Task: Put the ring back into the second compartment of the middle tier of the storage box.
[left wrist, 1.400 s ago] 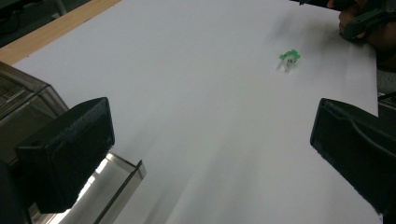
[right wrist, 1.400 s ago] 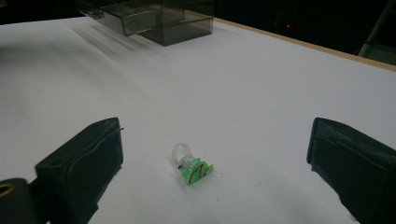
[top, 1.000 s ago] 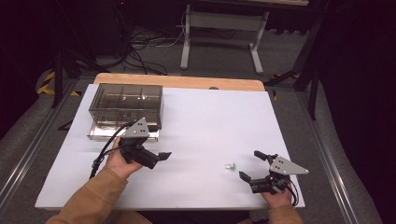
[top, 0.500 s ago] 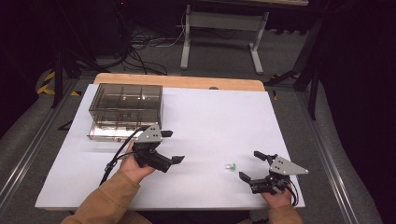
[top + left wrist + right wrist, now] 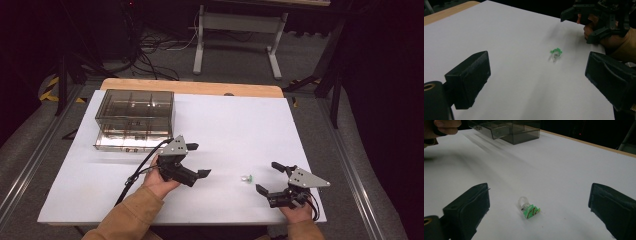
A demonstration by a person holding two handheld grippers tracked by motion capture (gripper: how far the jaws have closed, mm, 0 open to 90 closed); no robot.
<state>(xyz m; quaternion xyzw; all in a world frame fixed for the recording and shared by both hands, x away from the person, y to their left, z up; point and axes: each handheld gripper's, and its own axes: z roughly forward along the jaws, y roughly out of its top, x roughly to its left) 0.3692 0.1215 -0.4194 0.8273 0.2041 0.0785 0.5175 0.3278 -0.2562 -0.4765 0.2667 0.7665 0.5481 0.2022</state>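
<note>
Desk [image 5: 225,125]: one white work surface. One smoky clear compartment box [image 5: 135,119] sits at its far left, its drawer pulled out toward the person. Two claws in play. Left claw [image 5: 195,161] has shifted from just in front of the box toward mid-desk, closing on the part; its jaws, spread and empty, have just narrowed slightly. Right claw [image 5: 274,176] is unmoved, spread, empty. One small clear-and-green part [image 5: 246,178] lies loose on the desk between the claws, nearer the right. Judgement: left-claw pick-up is imminent; the box is the likely destination.
</note>
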